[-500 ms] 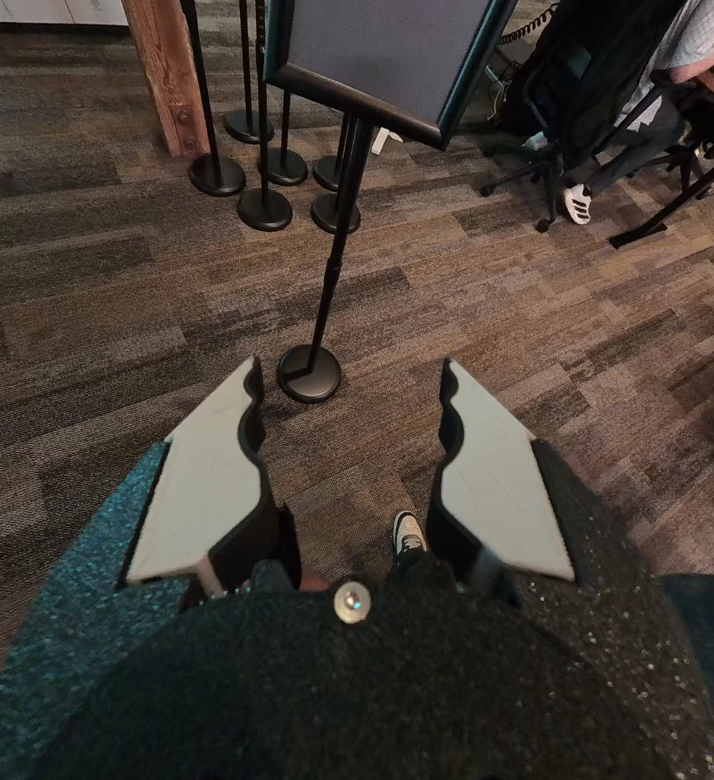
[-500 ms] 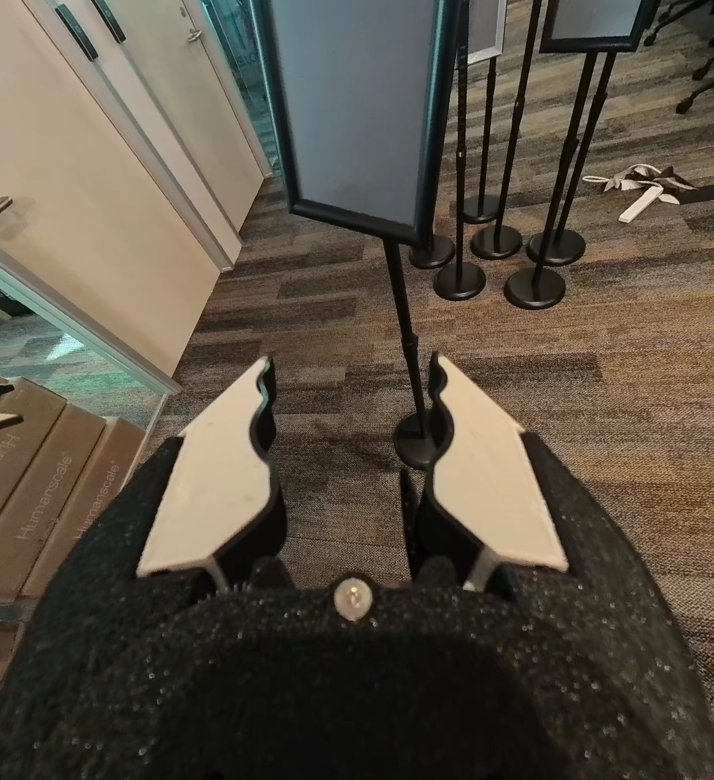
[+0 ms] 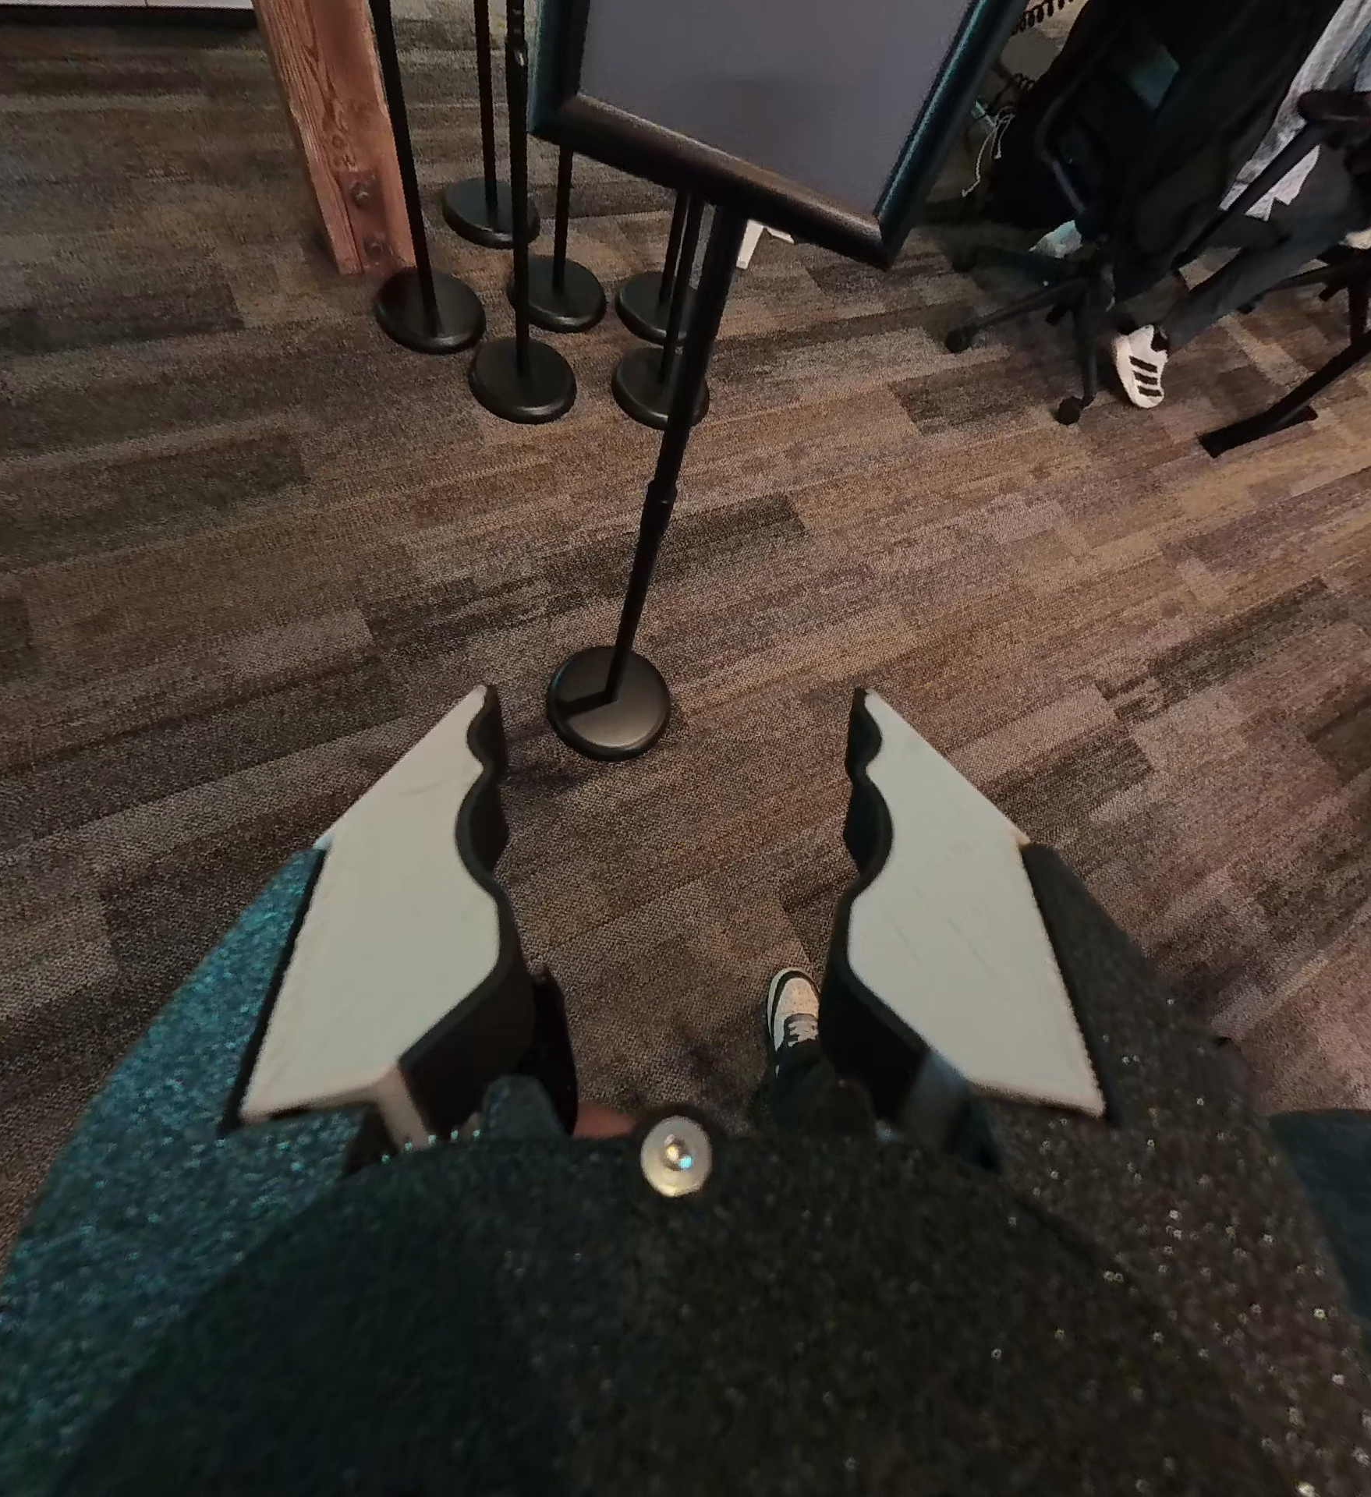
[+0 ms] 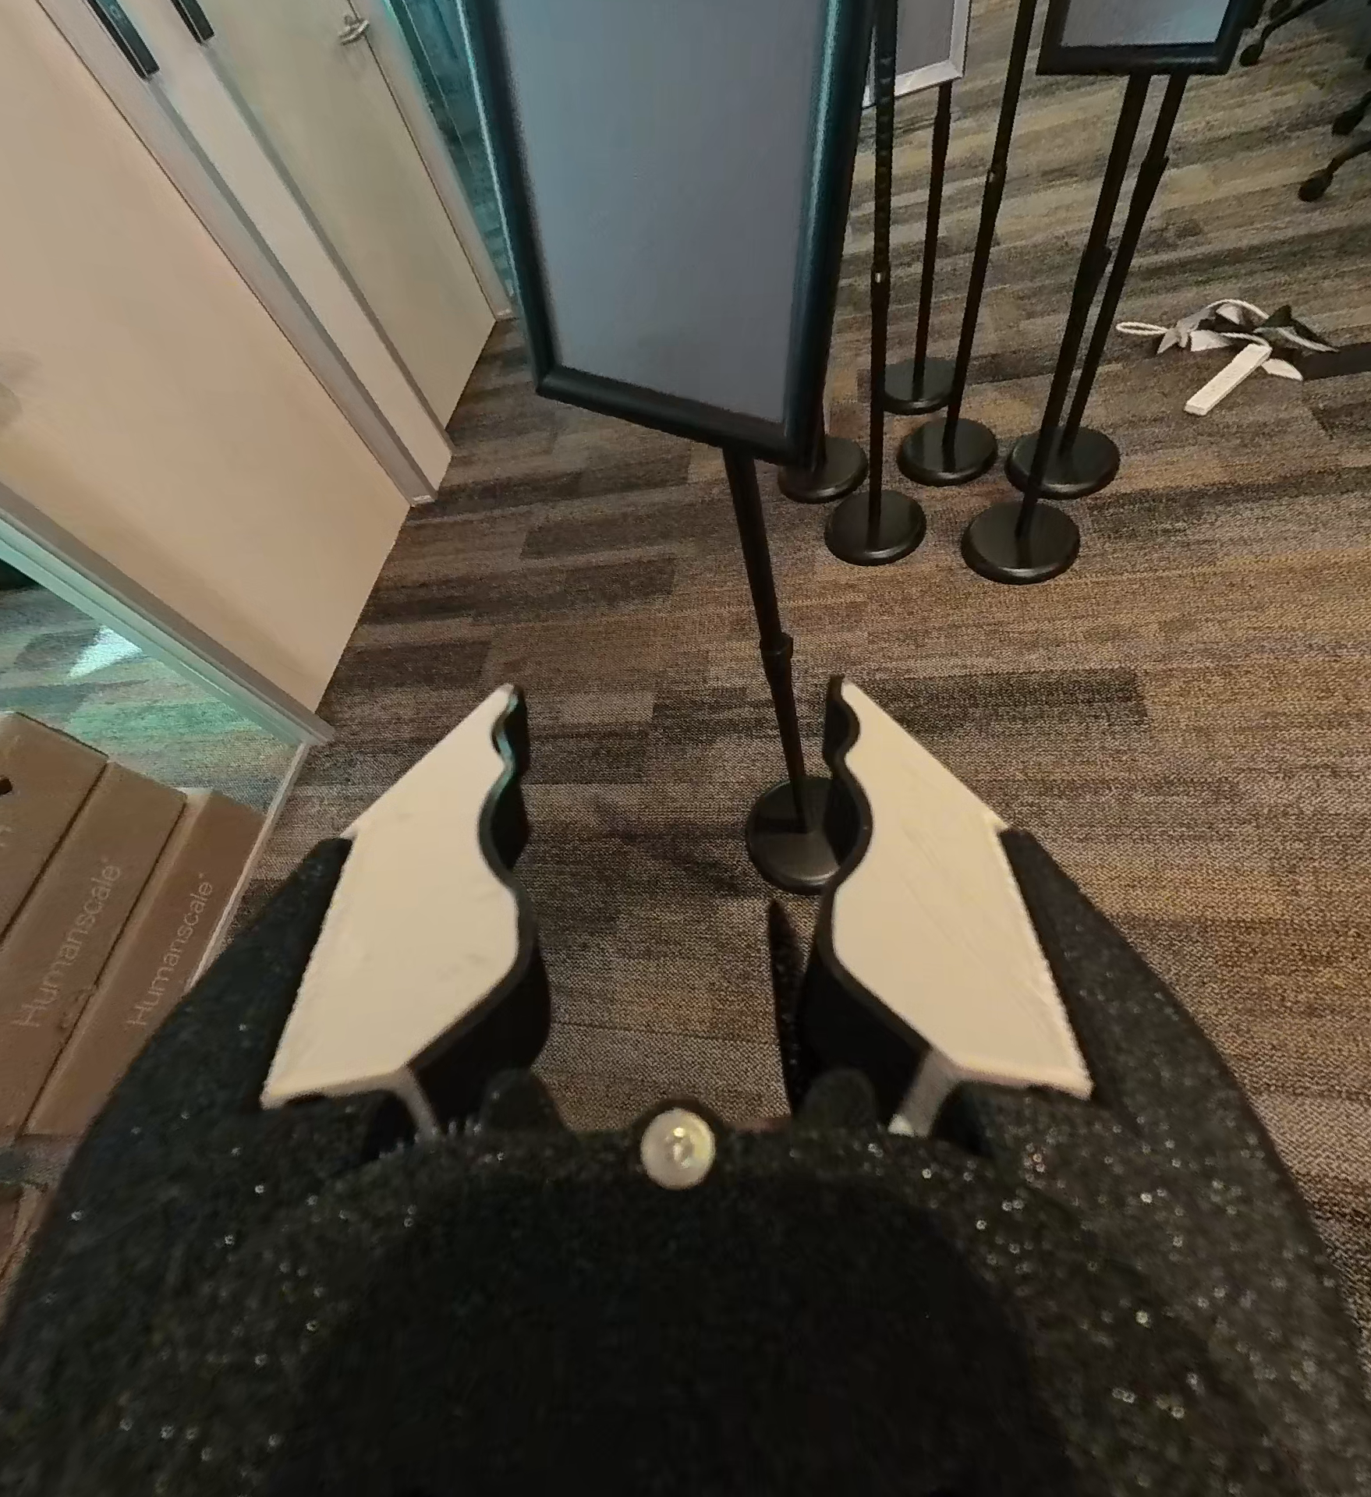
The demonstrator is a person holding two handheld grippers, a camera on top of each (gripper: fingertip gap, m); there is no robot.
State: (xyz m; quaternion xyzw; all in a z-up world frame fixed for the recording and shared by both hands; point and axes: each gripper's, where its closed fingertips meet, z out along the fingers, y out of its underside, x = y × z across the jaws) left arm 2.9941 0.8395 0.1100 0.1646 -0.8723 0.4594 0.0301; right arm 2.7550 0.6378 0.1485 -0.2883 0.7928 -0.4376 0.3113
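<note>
1. My left gripper (image 3: pixel 674 705) has its jaws spread wide and empty, above the carpet (image 3: pixel 180 567).
2. The nearest thing to it is the black sign stand (image 3: pixel 650 518): its round base (image 3: pixel 609 705) sits on the carpet just beyond my left finger's tip, not touching it.
3. The stand's framed panel (image 3: pixel 755 73) rises at the top of the pole, tilted in the left wrist view.
4. Behind the stand is a cluster of other black stands (image 3: pixel 520 377), next to a wooden post (image 3: pixel 326 121).
5. To the right of the stand, well apart, a person sits in a black office chair (image 3: pixel 1112 146).
6. A shoe (image 3: pixel 794 1008) shows on the carpet on my side of the stand, between my left jaws.
7. My right gripper (image 4: pixel 674 697) is likewise parted and holds nothing.
8. In the right wrist view the sign stand (image 4: pixel 763 599) shows between my fingers, its base (image 4: pixel 787 842) partly hidden by the right finger; I cannot tell whether they touch.
9. Left of the stand are pale doors (image 4: pixel 180 324) and brown cardboard boxes (image 4: pixel 83 931).
</note>
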